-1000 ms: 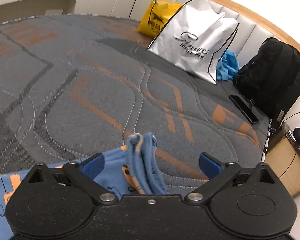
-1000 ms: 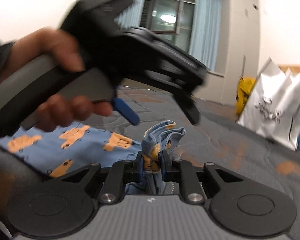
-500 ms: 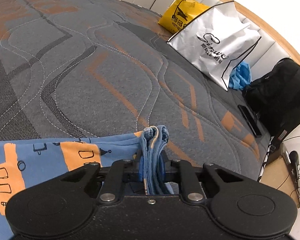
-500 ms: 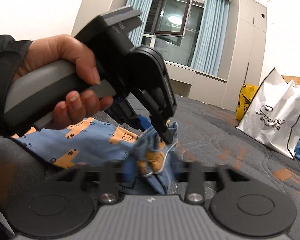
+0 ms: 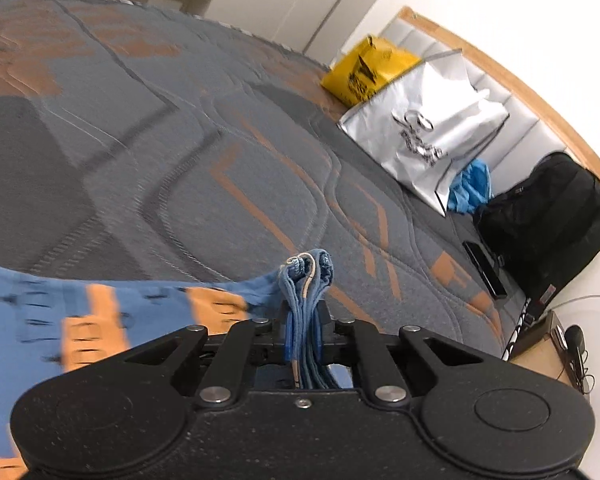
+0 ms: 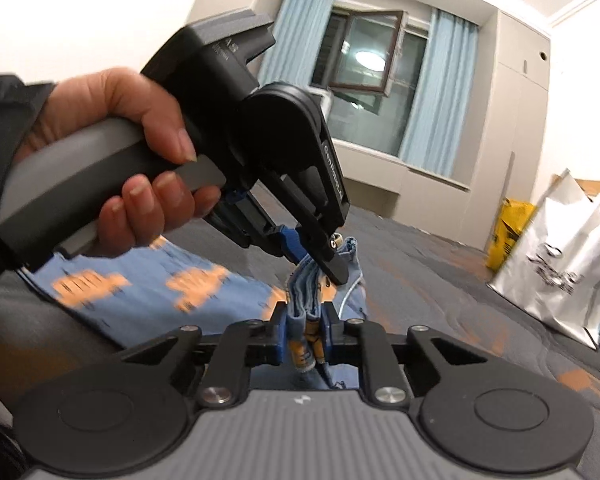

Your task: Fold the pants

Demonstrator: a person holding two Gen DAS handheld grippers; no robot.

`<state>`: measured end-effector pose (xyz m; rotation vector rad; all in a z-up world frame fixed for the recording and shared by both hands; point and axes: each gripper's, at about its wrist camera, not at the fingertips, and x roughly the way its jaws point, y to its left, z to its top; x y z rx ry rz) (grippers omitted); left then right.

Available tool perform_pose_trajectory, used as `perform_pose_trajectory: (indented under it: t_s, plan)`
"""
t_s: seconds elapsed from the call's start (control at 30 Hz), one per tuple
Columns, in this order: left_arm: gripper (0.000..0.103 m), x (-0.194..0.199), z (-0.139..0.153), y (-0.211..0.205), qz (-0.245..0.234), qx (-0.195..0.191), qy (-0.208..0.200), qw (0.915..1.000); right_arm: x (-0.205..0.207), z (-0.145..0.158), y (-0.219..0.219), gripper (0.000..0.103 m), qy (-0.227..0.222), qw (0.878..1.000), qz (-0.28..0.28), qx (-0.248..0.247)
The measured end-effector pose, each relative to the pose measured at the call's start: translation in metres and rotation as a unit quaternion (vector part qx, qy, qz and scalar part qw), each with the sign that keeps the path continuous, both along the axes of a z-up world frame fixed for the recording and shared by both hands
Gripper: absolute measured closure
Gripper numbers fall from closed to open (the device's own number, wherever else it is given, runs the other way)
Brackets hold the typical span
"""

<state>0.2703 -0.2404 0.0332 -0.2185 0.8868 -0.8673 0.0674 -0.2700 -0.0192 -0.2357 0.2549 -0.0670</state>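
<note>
The pants [image 5: 100, 320] are light blue with orange prints and lie on the grey quilted bed [image 5: 180, 160]. My left gripper [image 5: 303, 332] is shut on a bunched edge of the pants. In the right wrist view my right gripper [image 6: 304, 334] is shut on the same bunched edge of the pants [image 6: 148, 284], just below the left gripper [image 6: 320, 256], which a hand holds close above it. The rest of the pants trails off to the left in both views.
A white shopping bag [image 5: 432, 136], a yellow bag [image 5: 364, 70], a blue cloth [image 5: 470, 186] and a black backpack [image 5: 548, 216] stand along the headboard. A phone [image 5: 484, 268] lies on the bed by the backpack. A cardboard box [image 5: 540, 344] stands beside the bed.
My left gripper was open around the pants edge and has shut on it. Both grippers have lifted, with the pants edge held between them.
</note>
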Motion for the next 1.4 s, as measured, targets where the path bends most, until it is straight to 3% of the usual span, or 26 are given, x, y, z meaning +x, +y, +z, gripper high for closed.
perform_pose_trajectory:
  t_s: [0.2,0.47,0.77,1.4]
  plan:
    - [0.092,0.002,0.005,0.064,0.040,0.000,-0.012,0.9991,0.008,0.012,0.035,0.085,-0.005,0.998,0.062,0.020]
    - [0.092,0.017,-0.028,0.129,0.075,-0.001,0.021,0.9970,0.024,-0.001,0.088,0.085,0.043,0.992,0.112,0.035]
    - [0.091,0.026,-0.061,0.145,0.078,-0.020,0.048,0.9956,0.036,-0.019,0.102,0.086,0.087,0.989,0.117,0.027]
    - [0.092,0.027,-0.063,0.155,0.070,-0.043,0.046,0.9955,0.037,-0.015,0.106,0.086,0.086,0.990,0.109,0.022]
